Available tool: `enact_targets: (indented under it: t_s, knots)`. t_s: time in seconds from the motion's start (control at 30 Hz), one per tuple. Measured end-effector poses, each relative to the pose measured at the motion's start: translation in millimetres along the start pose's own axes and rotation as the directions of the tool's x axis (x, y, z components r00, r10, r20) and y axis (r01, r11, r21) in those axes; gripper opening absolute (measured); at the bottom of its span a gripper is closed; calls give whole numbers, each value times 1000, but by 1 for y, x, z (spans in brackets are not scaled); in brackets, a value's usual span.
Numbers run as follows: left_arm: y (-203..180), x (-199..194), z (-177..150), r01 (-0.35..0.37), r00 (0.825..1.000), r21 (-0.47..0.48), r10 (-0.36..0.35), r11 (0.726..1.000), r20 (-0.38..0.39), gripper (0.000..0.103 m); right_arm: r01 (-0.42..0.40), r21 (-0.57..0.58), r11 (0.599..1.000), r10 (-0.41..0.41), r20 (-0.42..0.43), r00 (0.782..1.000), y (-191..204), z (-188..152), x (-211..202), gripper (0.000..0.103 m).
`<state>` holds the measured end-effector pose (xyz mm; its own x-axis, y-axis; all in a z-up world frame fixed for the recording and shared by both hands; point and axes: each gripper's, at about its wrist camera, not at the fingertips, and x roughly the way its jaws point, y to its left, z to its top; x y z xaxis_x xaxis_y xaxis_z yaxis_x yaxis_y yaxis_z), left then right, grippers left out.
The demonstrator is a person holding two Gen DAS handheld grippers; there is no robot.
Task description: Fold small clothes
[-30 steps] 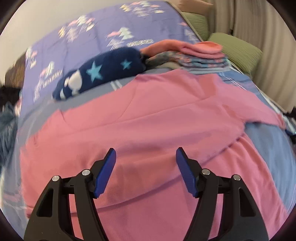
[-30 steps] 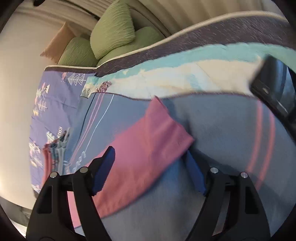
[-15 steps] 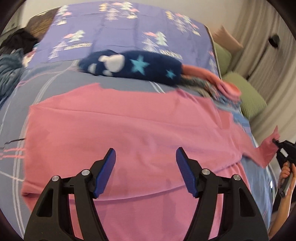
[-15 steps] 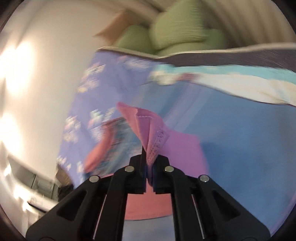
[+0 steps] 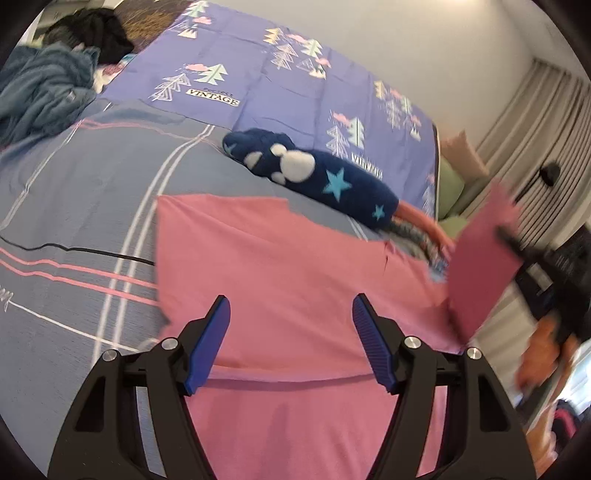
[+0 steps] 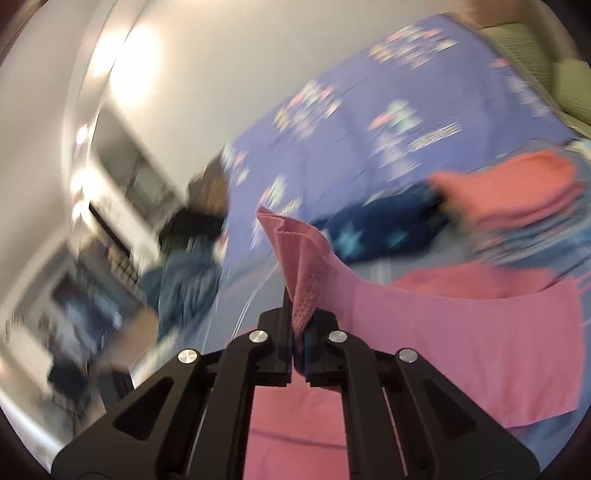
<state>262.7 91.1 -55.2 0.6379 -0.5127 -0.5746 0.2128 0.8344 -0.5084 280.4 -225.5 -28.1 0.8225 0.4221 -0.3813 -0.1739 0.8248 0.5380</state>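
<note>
A pink shirt [image 5: 295, 266] lies spread flat on the bed. My left gripper [image 5: 291, 343] is open and empty, hovering just above the shirt's lower middle. My right gripper [image 6: 299, 332] is shut on the cuff of the shirt's pink sleeve [image 6: 299, 266] and holds it lifted off the bed. In the left wrist view the lifted sleeve [image 5: 480, 258] hangs at the right, with the right gripper [image 5: 517, 240] blurred at its top edge.
A navy star-patterned garment [image 5: 314, 177] lies beyond the shirt. A stack of folded clothes [image 6: 524, 199] sits beside it. A blue-grey bundle [image 5: 40, 92] and dark clothes [image 5: 99, 33] lie far left. Green pillows [image 5: 450, 184] and curtains [image 5: 535, 122] are at the right.
My right gripper closed on the sleeve cuff, lifted it and swung it over toward the shirt body. My left gripper stayed open and turned left over the shirt.
</note>
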Motion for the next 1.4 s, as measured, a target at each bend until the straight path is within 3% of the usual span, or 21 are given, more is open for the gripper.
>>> enact_targets:
  t_s: [0.13,0.3,0.43,0.53,0.63,0.7,0.73,1.0,1.17,1.2,1.23,1.27,1.4]
  knots:
    - [25,-4,8,129,991,-118,-131,985,-10,69,-39,-80,996,28,-139,990,38,-42,51,4]
    - [33,2,8,196,979,-157,-203,968,-31,70,-41,-163,986,-7,-285,958,71,-100,86,4]
    - [30,13,2,251,959,-193,-270,949,-82,70,-22,-210,977,-46,-315,948,74,-119,95,4]
    - [27,23,-2,246,956,-194,-271,950,-114,74,-15,-255,967,-67,-308,949,79,-127,94,4]
    - [29,28,-4,254,950,-223,-287,941,-127,75,-46,-292,955,-60,-344,937,87,-130,102,12]
    - [31,29,-4,254,950,-234,-288,939,-125,75,-85,-287,954,-37,-396,918,88,-135,107,31]
    - [33,30,-4,254,949,-239,-290,937,-126,75,-96,-282,955,-28,-406,914,87,-136,106,34]
    - [32,36,-7,211,955,-215,-248,954,-162,75,-61,-406,912,-103,-371,923,89,-143,91,35]
    - [31,36,-7,199,958,-211,-235,957,-163,75,-79,-448,890,-111,-383,917,101,-151,104,36]
    - [33,36,-7,201,958,-215,-238,956,-161,75,-81,-452,889,-112,-386,916,102,-151,108,34]
    - [34,35,-7,204,957,-218,-241,954,-159,75,-85,-451,888,-111,-391,914,103,-151,111,25]
    - [35,35,-6,207,957,-223,-244,953,-156,75,-97,-442,892,-100,-401,911,103,-150,113,4]
    - [38,34,-6,235,949,-241,-276,942,-153,75,-90,-351,932,-32,-326,945,100,-127,99,3]
